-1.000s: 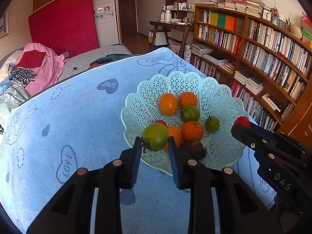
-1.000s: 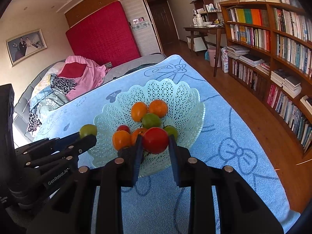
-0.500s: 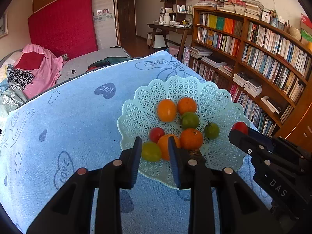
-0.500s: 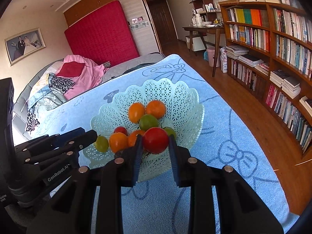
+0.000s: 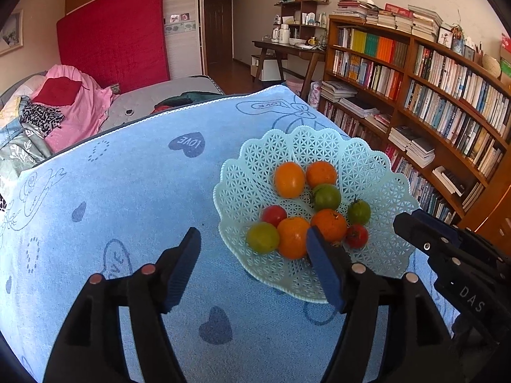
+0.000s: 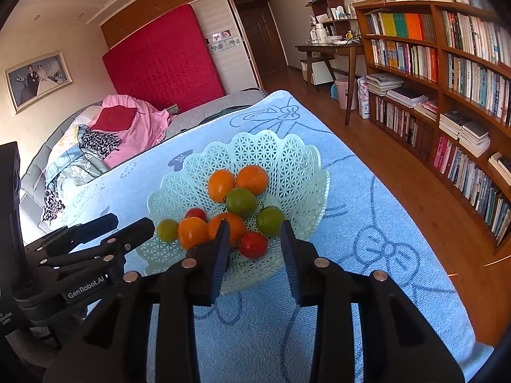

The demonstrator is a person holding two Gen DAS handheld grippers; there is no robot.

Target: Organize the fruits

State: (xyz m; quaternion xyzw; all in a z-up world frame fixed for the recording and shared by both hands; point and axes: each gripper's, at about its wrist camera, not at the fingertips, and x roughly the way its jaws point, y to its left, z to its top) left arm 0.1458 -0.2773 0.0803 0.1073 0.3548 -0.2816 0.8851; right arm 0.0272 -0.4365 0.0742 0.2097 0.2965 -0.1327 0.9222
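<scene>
pale green lattice basket [image 5: 377, 172] of orange, green and red fruit on blue towel [image 5: 127, 198]; left gripper [image 5: 254, 263] spread wide, empty; right gripper [image 5: 415, 233] alongside.

The left gripper [image 5: 252, 265] and the right gripper [image 6: 255, 249] are matte black plastic, each with two angular fingers faced in ribbed dark-blue pads [image 5: 322, 271]. Round copper-toned and silver rivets dot the finger links. White lettering on the bodies reads "GenRobot.AI" and "DAS".
</scene>
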